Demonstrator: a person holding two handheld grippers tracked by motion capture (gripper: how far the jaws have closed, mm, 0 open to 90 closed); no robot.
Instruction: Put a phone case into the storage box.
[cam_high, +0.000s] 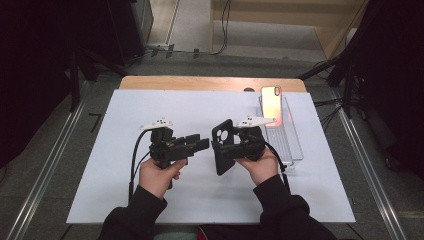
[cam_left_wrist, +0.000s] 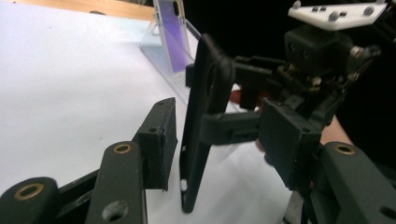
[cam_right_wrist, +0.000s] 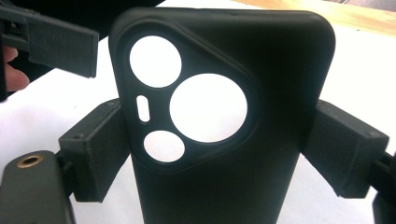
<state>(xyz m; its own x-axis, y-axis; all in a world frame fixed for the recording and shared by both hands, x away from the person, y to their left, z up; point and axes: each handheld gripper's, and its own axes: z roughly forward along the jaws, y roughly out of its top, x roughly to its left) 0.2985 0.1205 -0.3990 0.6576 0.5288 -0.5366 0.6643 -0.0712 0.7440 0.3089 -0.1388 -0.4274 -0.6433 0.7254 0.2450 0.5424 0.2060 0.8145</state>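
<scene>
Right tool (cam_high: 223, 146) is clamped on the black case (cam_high: 223, 145), held upright above the desk (cam_high: 125, 200). Left tool (cam_high: 202, 144) has its jaws apart, clear of the case. The case's lower end is cut off in the right gripper view. The phone (cam_high: 271, 105) in the tray (cam_high: 292, 150) is partly hidden.

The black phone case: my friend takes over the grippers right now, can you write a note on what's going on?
Right gripper: shut on the black phone case, holding it upright above the white table cover.
Left gripper: open, jaws either side of the case's edge but not pressing it.
Phone: leaning upright in the clear tray at the far right, no case on it.
Done: case picked up and held.
Left, probably: bring the case and phone together and fit the case on.
</scene>
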